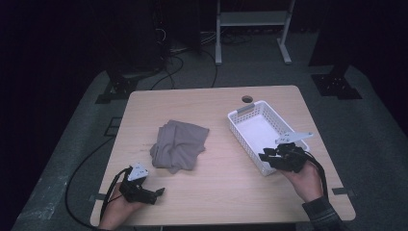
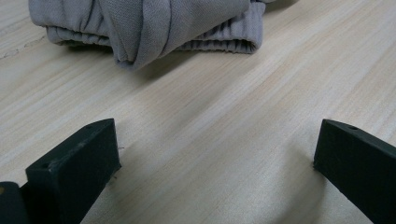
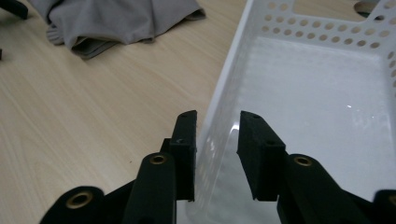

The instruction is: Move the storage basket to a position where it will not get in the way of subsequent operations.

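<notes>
The left gripper (image 1: 156,193) rests open on the table (image 1: 221,192), holding nothing. The folded grey cloth (image 1: 179,144) lies mid-table. At the right, the white basket (image 1: 250,126) looks light, stiff and thin-walled; the right gripper (image 3: 216,135) straddles its near wall, jaws narrowed but not visibly clamping.

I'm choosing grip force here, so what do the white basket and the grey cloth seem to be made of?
The white basket looks like moulded plastic, slightly glossy: perforated walls, and a small glint on its floor. The grey cloth looks like soft matte knit fabric, perhaps jersey: fine weave, limp folds, one gathered ribbed edge.
</notes>
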Available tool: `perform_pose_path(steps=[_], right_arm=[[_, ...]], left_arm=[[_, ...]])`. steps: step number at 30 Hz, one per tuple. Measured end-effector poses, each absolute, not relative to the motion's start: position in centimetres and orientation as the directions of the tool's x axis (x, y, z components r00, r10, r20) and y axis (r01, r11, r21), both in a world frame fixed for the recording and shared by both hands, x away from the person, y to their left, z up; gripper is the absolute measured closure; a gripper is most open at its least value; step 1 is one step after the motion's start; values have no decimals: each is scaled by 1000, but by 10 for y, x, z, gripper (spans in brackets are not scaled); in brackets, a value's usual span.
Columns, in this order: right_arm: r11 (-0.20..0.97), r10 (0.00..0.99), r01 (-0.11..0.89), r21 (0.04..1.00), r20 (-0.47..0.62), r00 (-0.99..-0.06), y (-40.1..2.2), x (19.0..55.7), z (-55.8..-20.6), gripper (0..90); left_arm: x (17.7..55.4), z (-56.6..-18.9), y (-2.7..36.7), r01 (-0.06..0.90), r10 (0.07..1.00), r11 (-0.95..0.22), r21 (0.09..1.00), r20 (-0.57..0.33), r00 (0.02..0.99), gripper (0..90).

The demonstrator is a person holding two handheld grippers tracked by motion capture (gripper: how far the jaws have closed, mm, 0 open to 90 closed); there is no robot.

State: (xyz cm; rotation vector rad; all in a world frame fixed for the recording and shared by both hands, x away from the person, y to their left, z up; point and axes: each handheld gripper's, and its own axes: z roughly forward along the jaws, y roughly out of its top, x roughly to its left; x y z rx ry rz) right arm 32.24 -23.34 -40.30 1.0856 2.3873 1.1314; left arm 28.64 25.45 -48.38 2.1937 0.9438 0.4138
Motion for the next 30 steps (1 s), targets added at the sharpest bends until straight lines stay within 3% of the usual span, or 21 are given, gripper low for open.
perform_pose_path(steps=[20,30], right_arm=[[460,730,518,721,26,-683,-220,321,-412,782],[457,761,533,713,-3,-649,-239,326,-411,839]], left_arm=[[286,-484,255,506,730,-488,712,15,683,0],[286,-484,254,506,730,-487,712,14,683,0]])
